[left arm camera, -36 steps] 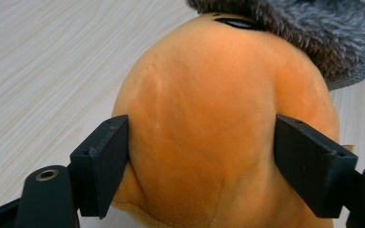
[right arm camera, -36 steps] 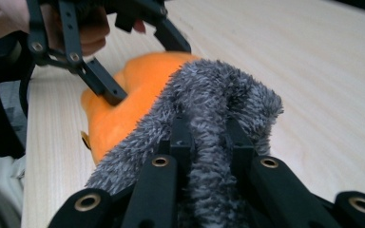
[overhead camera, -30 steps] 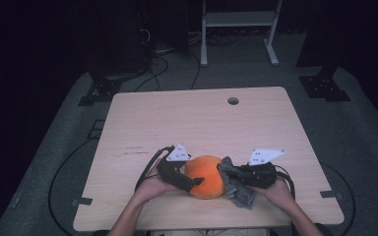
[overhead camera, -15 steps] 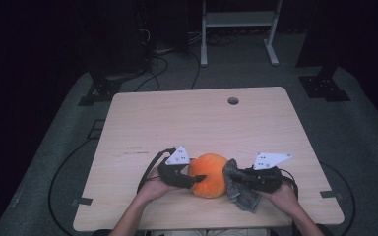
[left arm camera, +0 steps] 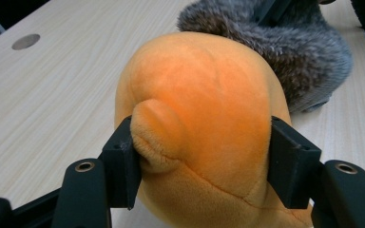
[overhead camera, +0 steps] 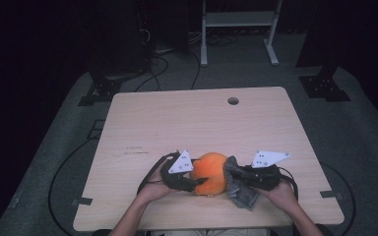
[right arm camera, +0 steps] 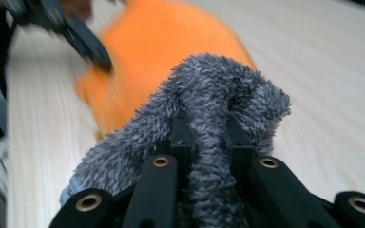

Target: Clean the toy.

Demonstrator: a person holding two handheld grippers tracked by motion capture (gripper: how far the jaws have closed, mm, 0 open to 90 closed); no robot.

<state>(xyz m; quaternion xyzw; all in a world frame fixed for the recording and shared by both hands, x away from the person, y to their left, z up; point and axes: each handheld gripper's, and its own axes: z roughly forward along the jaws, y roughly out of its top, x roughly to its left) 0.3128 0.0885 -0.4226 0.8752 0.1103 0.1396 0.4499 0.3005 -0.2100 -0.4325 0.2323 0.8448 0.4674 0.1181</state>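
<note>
My left gripper (left arm camera: 202, 156) has just been closing on the orange plush toy (left arm camera: 204, 123), and in the left gripper view its two black pads press into the toy's sides, one of them against a small rounded nub of the plush. The toy sits on the wooden table (overhead camera: 177, 123) directly ahead of this gripper, between my two hands near the table's near edge. My right gripper (right arm camera: 204, 128) is pinched tight on a fold of the grey fuzzy cloth (right arm camera: 218, 95), which bunches up over its jaws and lies against the far side of the toy.

I judge the toy light and very soft: the pile dents where the pads bite, so the grip squeezes in before it holds. The velvety surface should not slip much, but a bulky rounded body can roll out of a shallow pinch. I would hold across the middle, as now, or at the nub or a seam for a firmer hold. The cloth is limp and light; any gathered fold serves, though the loose end will drag.

I can read no brand, label or writing on the toy, the cloth or the table.
</note>
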